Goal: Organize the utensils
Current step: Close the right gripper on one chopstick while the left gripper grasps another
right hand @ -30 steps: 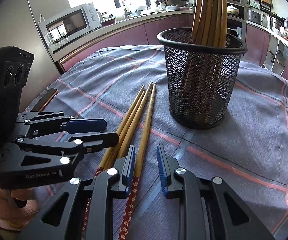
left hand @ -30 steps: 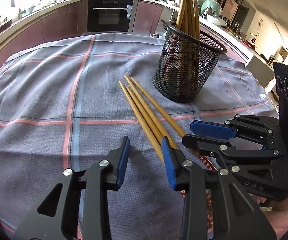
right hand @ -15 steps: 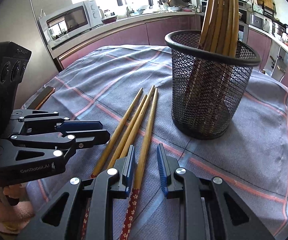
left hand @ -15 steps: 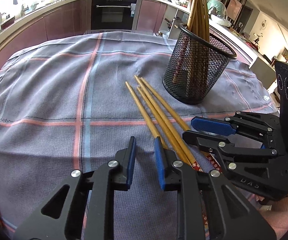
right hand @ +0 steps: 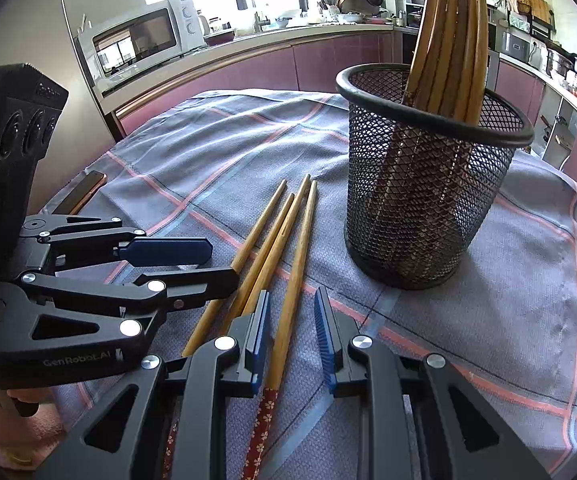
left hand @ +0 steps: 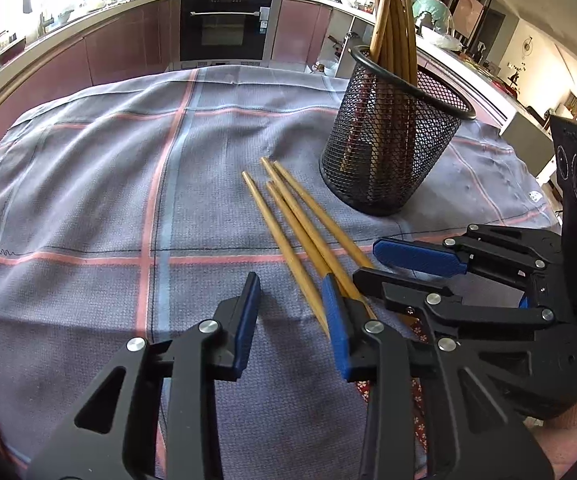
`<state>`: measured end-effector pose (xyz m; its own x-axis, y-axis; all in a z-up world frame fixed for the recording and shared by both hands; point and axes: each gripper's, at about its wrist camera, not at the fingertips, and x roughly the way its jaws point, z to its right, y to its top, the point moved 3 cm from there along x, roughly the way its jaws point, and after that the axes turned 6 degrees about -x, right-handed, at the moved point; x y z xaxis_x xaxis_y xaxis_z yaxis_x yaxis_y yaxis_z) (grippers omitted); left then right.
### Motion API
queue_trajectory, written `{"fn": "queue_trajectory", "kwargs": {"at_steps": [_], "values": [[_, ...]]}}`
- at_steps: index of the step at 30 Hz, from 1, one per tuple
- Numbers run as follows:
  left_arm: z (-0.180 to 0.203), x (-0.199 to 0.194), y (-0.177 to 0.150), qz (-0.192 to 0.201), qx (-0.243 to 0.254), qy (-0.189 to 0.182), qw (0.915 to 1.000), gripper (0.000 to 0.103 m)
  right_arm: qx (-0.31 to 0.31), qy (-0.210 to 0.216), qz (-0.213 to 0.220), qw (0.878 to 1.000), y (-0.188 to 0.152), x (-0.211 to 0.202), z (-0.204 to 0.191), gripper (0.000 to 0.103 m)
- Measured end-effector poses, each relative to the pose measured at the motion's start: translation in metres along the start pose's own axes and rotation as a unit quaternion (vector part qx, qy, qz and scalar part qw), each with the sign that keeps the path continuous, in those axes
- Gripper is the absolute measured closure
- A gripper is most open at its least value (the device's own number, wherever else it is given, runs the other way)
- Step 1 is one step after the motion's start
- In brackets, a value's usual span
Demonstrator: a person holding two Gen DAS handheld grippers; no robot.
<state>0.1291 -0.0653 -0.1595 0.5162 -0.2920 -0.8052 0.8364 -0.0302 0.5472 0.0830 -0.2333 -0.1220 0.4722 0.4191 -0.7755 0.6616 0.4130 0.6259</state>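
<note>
Widening again after a brief squeeze half a second earlier, the left gripper (left hand: pixel 290 320) hovers low over a grey checked tablecloth (left hand: pixel 88 200), its blue-padded jaws opening with bare cloth between them; its right pad sits against the nearest of four loose chopsticks (left hand: pixel 288 220) without clamping it. The right gripper (right hand: pixel 290 328) (seen from the left camera as a black linkage lying across the sticks' decorated ends) keeps the same narrow gap as a second ago, straddling the rightmost chopstick (right hand: pixel 292 280), which lies between its ribbed blue pads; whether either pad touches it is hard to judge from this angle, and no squeeze shows. The loose chopsticks are slim, tapered bamboo rods fanned across the middle of the table, tips pointing far, with dark red floral wrapping on their near ends. Just right of their tips stands a round black wire-mesh holder (left hand: pixel 392 140) with a smooth rolled rim, holding more chopsticks upright (right hand: pixel 448 40). The cloth is a coarse weave crossed by pink and pale blue stripes. Since the earlier frames both cameras have drawn closer to the holder, which now looms larger. Beyond, a white microwave (right hand: pixel 144 36) sits on the far counter.
</note>
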Motion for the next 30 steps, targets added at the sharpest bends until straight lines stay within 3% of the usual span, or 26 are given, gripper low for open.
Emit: {"fn": "queue_trajectory", "kwargs": {"at_steps": [10,17,30], "values": [[0.002,0.008,0.009,-0.003,0.010,0.041,0.9991,0.083,-0.005,-0.009,-0.003,1.000,0.008,0.007,-0.001,0.084],[-0.004,0.005,0.007,0.000,-0.002,0.041,0.9992,0.090,0.010,-0.006,-0.001,1.000,0.006,0.006,0.004,0.096],[-0.015,-0.005,0.001,0.005,-0.028,0.026,0.9992,0.095,0.031,0.025,0.021,0.999,0.006,-0.013,0.011,0.098]]}}
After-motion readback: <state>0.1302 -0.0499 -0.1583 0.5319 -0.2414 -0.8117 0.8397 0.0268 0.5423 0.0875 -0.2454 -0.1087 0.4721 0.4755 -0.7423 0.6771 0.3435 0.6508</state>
